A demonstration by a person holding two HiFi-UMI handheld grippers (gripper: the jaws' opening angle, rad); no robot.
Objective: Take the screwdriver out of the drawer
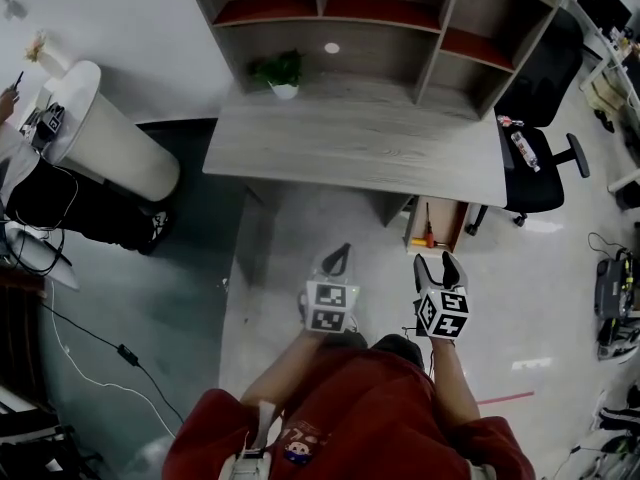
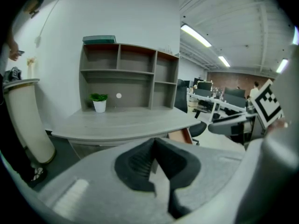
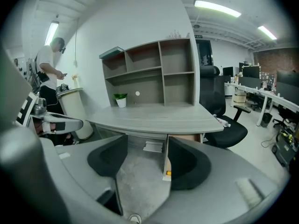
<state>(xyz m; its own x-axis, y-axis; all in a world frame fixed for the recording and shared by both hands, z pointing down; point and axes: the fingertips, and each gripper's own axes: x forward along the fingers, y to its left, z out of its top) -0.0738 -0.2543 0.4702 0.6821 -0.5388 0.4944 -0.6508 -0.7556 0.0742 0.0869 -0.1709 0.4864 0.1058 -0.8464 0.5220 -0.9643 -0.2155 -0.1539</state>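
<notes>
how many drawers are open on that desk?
1: the drawer pulled out under the right end of the desk, beside the black chair. Closed ones may be hidden beneath it.

grey desk (image 1: 350, 148), small potted plant (image 1: 281, 74) at its back | shelf unit (image 1: 380, 28) on top | black office chair (image 1: 540, 118) right, bottle (image 1: 524, 151) on it | white bin (image 1: 110, 138) left

Even brightness is given by ceiling strip lights (image 3: 217, 6); edges are strongly bowed; near foregrounds are blurred.
</notes>
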